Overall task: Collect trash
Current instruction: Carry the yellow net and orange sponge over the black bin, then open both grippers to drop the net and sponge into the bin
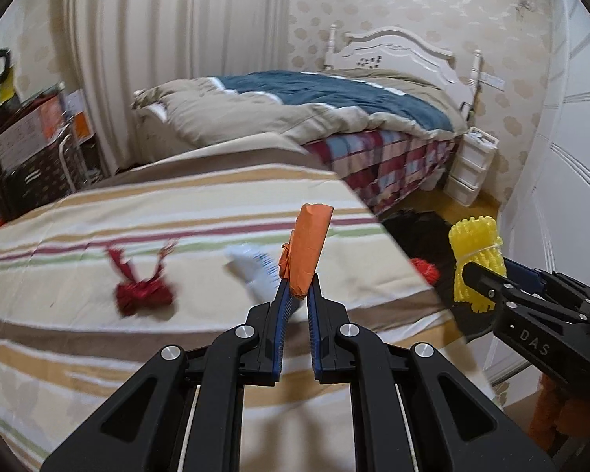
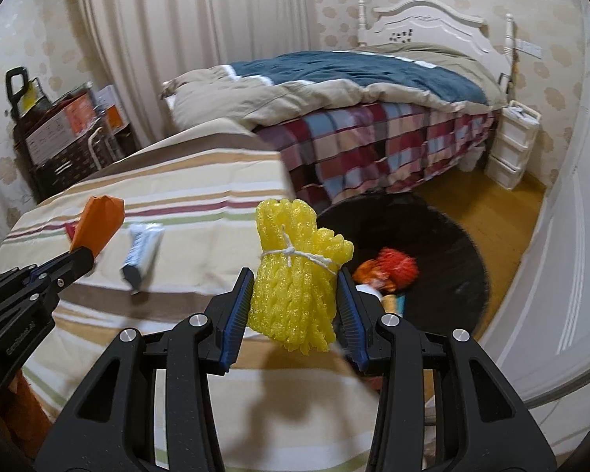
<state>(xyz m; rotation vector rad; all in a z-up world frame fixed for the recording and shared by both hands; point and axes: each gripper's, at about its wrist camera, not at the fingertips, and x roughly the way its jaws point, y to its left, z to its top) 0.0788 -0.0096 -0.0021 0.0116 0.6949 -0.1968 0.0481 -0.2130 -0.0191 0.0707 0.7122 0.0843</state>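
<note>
Left gripper [image 1: 298, 287] jaws clamped on orange wrapper [image 1: 308, 249], right gripper [image 2: 295, 287] jaws gripping yellow foam bundle [image 2: 295, 275], both above striped surface [image 1: 137, 212].

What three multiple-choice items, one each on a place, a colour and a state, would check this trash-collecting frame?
1. Where does the red mesh scrap lie?
A. on the striped cloth
B. on the dark round rug
C. on the bed's quilt

2. What colour is the foam net bundle tied with white string?
A. orange
B. yellow
C. blue

3. How does the left gripper stand?
A. wide open, with nothing between its fingers
B. shut on the orange wrapper
C. shut on the white tube

Answers:
1 A, the scrap sits on the striped surface left of the gripper.
2 B, the bundle between the right gripper's fingers is bright yellow.
3 B, the blue pads pinch the wrapper's lower end, and the white tube lies loose on the cloth.
</note>
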